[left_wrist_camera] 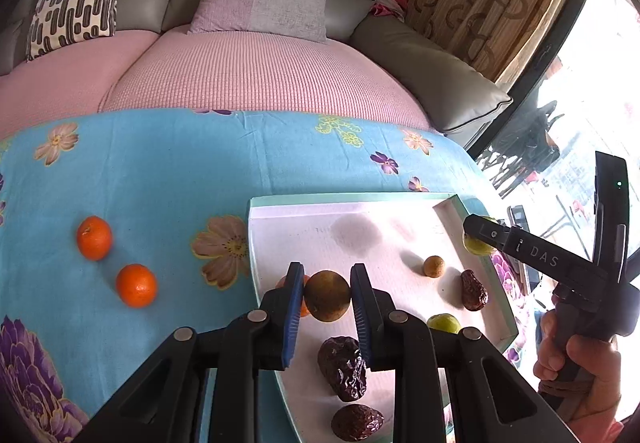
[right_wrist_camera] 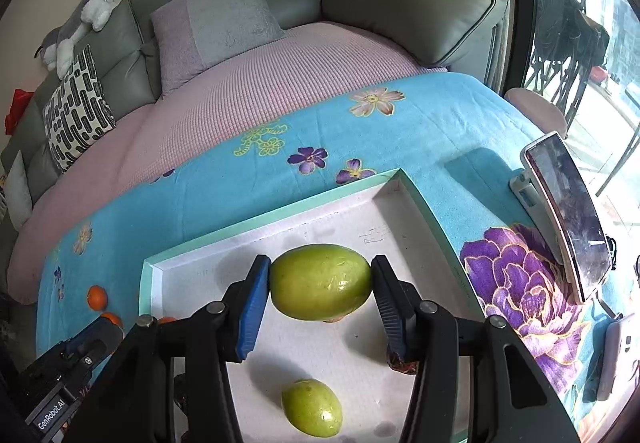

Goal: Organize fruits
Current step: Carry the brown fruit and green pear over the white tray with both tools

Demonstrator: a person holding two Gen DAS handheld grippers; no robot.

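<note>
Both grippers look mid-carry, sorting fruit into the shallow white tray (left_wrist_camera: 400, 239). The left gripper (left_wrist_camera: 326, 295) has its pads narrowed onto a brownish round fruit (left_wrist_camera: 327, 295) above the tray's near left part; the right gripper (right_wrist_camera: 320, 283) clamps a green fruit (right_wrist_camera: 320, 282) over the tray, another green one (right_wrist_camera: 313, 407) lying nearer. Next (my guess): lower and release beside like fruit. Two mandarins (left_wrist_camera: 94, 237) wait on the cloth, left.

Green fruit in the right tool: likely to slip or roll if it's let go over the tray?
Probably rolls: the green fruit is a smooth oval and the white tray floor looks flat. Its glossy skin suggests it could slip, since the right tool pinches only its two narrow ends. It looks firm, not soft. The tray's raised rim should contain it.
</note>
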